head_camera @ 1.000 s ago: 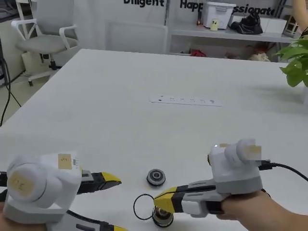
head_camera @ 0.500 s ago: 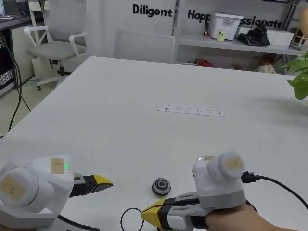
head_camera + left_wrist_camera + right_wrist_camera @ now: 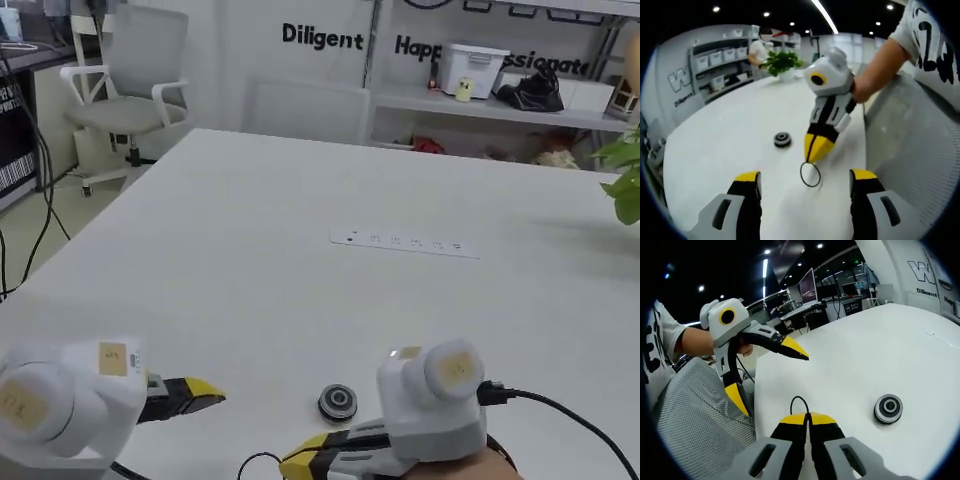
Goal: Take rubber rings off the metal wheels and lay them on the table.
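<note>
My right gripper [image 3: 808,420] is shut on a thin black rubber ring [image 3: 798,403]; the loop sticks out beyond its yellow tips, low over the white table [image 3: 300,250]. In the left gripper view the same ring [image 3: 810,175] hangs from the right gripper [image 3: 816,149], between my own open jaws. My left gripper [image 3: 805,176] holds nothing. A metal wheel [image 3: 338,402] with a dark band around it lies flat on the table, just right of the ring [image 3: 258,464]. In the head view the left gripper [image 3: 195,393] is at lower left and the right gripper [image 3: 298,463] at bottom centre.
A white power strip [image 3: 405,243] lies mid-table. Beyond the far edge stand an office chair [image 3: 130,95] and shelves with boxes [image 3: 470,65]. A green plant [image 3: 625,175] reaches in at the right. The table's near edge and a grey mesh surface [image 3: 910,150] lie beside the grippers.
The head camera has tilted up. My right gripper has carried the ring leftwards, away from the wheel. The left gripper has hardly moved.
</note>
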Tool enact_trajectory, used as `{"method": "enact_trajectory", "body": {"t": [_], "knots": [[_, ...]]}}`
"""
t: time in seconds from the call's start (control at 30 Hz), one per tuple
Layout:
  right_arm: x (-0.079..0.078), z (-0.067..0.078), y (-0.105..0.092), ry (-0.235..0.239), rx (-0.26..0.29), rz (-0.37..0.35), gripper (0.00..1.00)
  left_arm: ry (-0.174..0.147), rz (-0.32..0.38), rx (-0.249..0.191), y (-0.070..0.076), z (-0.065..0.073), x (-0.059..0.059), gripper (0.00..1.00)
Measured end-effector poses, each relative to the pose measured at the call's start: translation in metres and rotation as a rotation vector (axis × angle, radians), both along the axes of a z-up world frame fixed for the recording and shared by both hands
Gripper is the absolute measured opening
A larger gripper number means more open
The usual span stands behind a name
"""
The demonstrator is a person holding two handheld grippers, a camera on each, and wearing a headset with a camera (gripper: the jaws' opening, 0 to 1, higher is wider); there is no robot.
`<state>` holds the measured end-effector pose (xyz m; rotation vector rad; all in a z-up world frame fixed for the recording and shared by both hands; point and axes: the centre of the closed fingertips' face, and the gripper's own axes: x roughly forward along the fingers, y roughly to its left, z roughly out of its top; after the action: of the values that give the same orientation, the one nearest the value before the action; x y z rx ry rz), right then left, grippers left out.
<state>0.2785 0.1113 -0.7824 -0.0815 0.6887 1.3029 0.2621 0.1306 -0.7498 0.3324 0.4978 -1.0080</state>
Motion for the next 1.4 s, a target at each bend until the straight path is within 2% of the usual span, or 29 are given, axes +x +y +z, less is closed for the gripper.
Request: {"method": "enact_trajectory", "body": {"t": [0.33, 0.6, 0.93, 1.4], "knots": [[0.006, -0.003, 0.001, -0.063, -0.024, 0.000, 0.02, 0.002, 0.010, 0.008, 0.003, 0.001, 0.001, 0.73], [0.006, -0.002, 0.001, -0.085, -0.017, 0.008, 0.13, 0.007, 0.009, 0.013, 0.004, 0.000, 0.003, 0.73], [0.006, 0.011, -0.004, -0.118, 0.015, 0.016, 0.24, 0.008, 0.001, 0.010, 0.001, 0.002, 0.004, 0.73], [0.011, 0.028, -0.024, -0.145, 0.059, 0.002, 0.29, 0.009, -0.003, 0.001, -0.003, 0.005, 0.011, 0.72]]}}
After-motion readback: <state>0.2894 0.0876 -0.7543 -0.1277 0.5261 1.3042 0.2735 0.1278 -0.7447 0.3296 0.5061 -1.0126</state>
